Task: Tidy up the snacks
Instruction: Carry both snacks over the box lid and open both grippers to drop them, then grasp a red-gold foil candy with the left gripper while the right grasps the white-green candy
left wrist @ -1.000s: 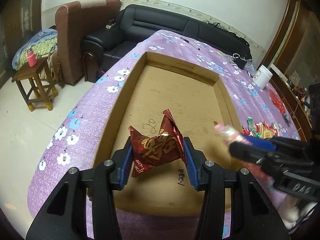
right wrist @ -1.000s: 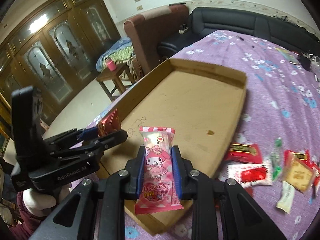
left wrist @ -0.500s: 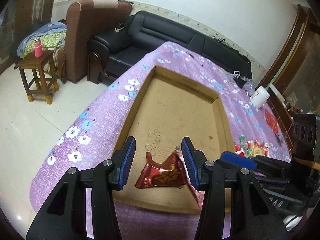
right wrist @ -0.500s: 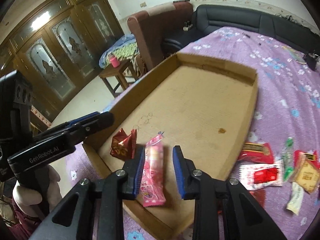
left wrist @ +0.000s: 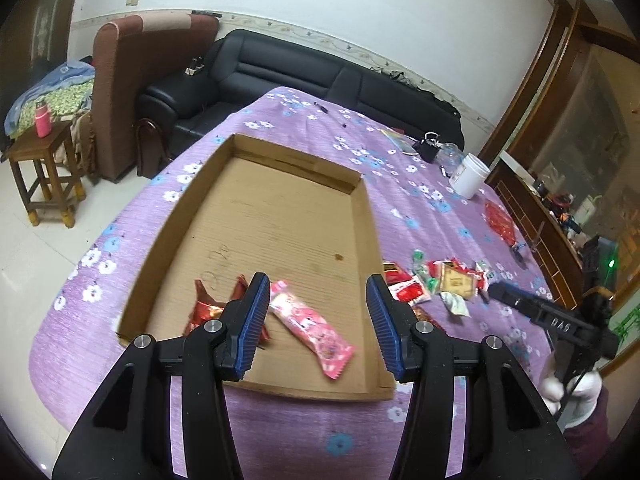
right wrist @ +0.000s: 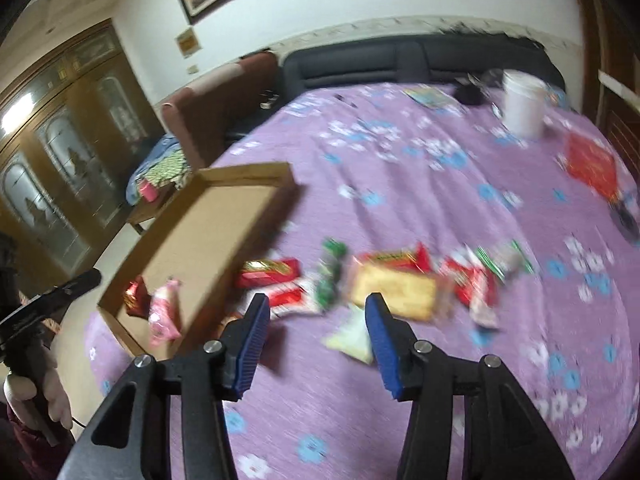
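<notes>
A shallow cardboard box (left wrist: 366, 216) lies on the purple flowered tablecloth. At its near end lie a red foil snack (left wrist: 206, 308) and a pink wrapped snack (left wrist: 316, 330), both free of the grippers. My left gripper (left wrist: 317, 280) hovers above them, jaws opening, nothing between the pads. My right gripper (right wrist: 316, 298) hangs over the loose snack pile to the right of the box, jaws opening and empty. The pile includes a red pack (right wrist: 268, 272), a tan cracker pack (right wrist: 394, 292) and a pale packet (right wrist: 352, 336). The box (right wrist: 208, 232) and pink snack (right wrist: 162, 312) sit to the right gripper's left.
A white cup (left wrist: 468, 178) and a red packet (left wrist: 500, 222) stand further back on the table. A black sofa (left wrist: 280, 68), a brown armchair (left wrist: 120, 80) and a wooden stool (left wrist: 44, 168) lie beyond the table's far and left edges. A wooden cabinet (left wrist: 560, 160) runs along the right.
Both snacks were let go into the box. My left gripper pulled back and rose. My right gripper swung right from the box to above the snack pile, its jaws spreading wider.
</notes>
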{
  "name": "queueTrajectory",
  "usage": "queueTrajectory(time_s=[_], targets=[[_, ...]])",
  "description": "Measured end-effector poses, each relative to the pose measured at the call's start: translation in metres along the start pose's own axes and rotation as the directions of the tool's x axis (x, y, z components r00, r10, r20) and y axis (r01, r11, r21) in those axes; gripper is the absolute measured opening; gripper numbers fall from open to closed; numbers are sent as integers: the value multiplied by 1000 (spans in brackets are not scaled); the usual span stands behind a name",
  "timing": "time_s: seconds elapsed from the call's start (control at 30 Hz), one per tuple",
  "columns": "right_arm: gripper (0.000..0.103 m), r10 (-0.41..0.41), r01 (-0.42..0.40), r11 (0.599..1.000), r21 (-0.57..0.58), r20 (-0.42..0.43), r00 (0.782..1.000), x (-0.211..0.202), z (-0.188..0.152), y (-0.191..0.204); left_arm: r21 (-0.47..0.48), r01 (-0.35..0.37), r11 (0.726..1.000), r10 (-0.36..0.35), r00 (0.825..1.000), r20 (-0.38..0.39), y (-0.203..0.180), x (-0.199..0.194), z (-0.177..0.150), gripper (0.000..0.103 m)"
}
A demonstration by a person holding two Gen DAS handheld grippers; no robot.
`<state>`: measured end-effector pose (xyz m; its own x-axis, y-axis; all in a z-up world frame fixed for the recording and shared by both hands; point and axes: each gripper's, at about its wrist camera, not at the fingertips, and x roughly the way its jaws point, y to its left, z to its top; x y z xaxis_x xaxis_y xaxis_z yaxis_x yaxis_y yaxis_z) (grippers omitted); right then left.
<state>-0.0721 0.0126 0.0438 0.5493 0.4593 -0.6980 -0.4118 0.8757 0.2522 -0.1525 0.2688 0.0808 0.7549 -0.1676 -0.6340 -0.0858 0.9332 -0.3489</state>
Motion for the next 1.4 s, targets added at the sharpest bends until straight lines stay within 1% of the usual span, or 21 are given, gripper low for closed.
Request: queueTrajectory(time_s=[0.1, 0.2, 0.3, 0.43, 0.57, 0.67, 0.77, 0.83, 0.9, 0.93, 1.13, 1.33, 1.4], targets=[[53, 4, -4, 1000, 7, -3, 1000, -1, -8, -4, -21, 0, 1000, 0, 1000, 5, 0, -5, -1, 50], [53, 17, -16, 1000, 18, -9, 1000, 4, -11, -6, -4, -4, 1000, 4, 1000, 5, -3, -10, -4, 50], [53, 7, -6, 1000, 31, -22, 1000, 13, -19, -12, 50, 13, 999, -12, 1000, -11, -14, -8, -10, 50], [53, -24, 27, 998, 56, -42, 999, 22, -23, -20, 124, 42, 991, -35, 998, -55, -35, 6, -20, 50], [53, -44, 48, 997, 64, -60, 997, 31, -19, -22, 201, 68, 977, -50, 994, -93, -60, 20, -30, 50], [53, -49, 53, 997, 55, -75, 996, 42, -15, -18, 260, 81, 962, -53, 992, -110, -77, 27, -36, 50], [53, -72, 76, 996, 44, -101, 992, 58, -12, -13, 308, 83, 948, -48, 991, -122, -92, 33, -40, 50], [53, -91, 97, 994, 44, -112, 990, 66, -13, -13, 352, 80, 933, -37, 991, -129, -102, 40, -43, 50], [34, -111, 114, 993, 31, -101, 989, 67, -14, -14, 381, 72, 922, -19, 990, -141, -109, 48, -45, 50], [28, -111, 114, 993, 25, -109, 988, 68, -15, -15, 393, 68, 917, -9, 989, -149, -112, 54, -46, 50], [28, -90, 96, 993, 63, -97, 991, 56, -21, -38, 453, 34, 891, 49, 984, -172, -130, 81, -47, 50], [28, -40, 47, 993, 109, -67, 997, 48, -25, -53, 482, -5, 876, 132, 964, -229, -140, 116, -51, 50], [28, -32, 39, 993, 112, -61, 998, 48, -25, -54, 493, -26, 870, 158, 961, -229, -142, 123, -55, 50]])
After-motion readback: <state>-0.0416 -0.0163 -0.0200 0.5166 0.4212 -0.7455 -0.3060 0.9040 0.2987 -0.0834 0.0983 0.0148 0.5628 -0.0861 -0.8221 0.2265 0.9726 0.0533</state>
